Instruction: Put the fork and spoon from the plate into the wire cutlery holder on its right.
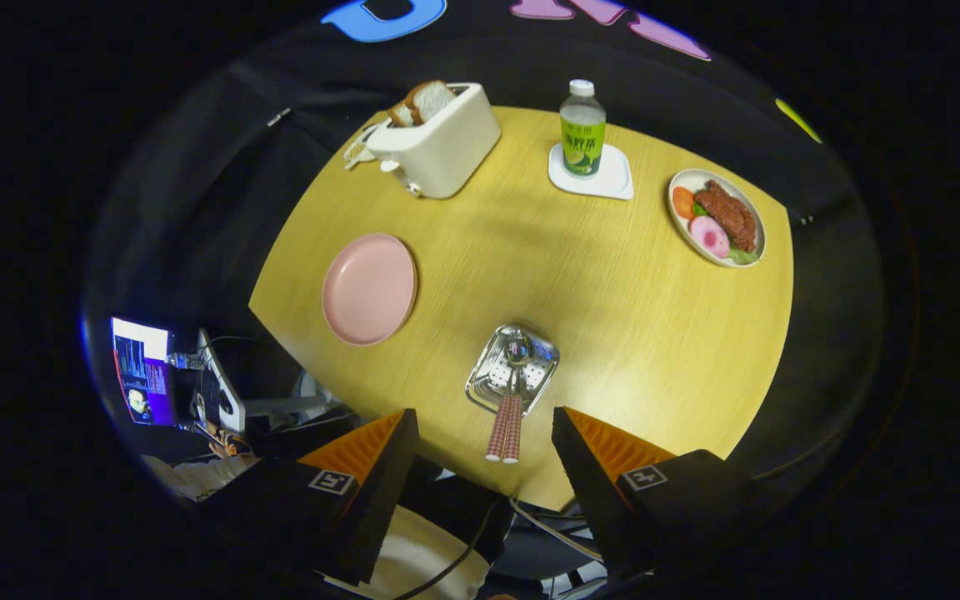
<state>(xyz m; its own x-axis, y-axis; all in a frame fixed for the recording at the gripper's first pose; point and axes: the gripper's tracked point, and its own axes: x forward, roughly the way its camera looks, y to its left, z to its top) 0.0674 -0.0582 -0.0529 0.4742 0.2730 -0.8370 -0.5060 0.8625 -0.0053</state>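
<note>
Jaws point(484, 433) open above yellow wooden table point(613, 333).

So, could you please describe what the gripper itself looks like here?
The gripper has two wedge-shaped fingers with ribbed inner faces, open toward the cutlery handles. Each finger's base carries a square white marker with a black pattern. A dark cable runs beneath.

**Wooden table in a dark booth**

A pale wooden table point(580, 283) stands against black cloth walls point(222, 175), its grain bright under light from above. Below its near-left corner a lit screen point(143, 371) glows among cables and what may be a stand; the floor is too dim to read.
</note>
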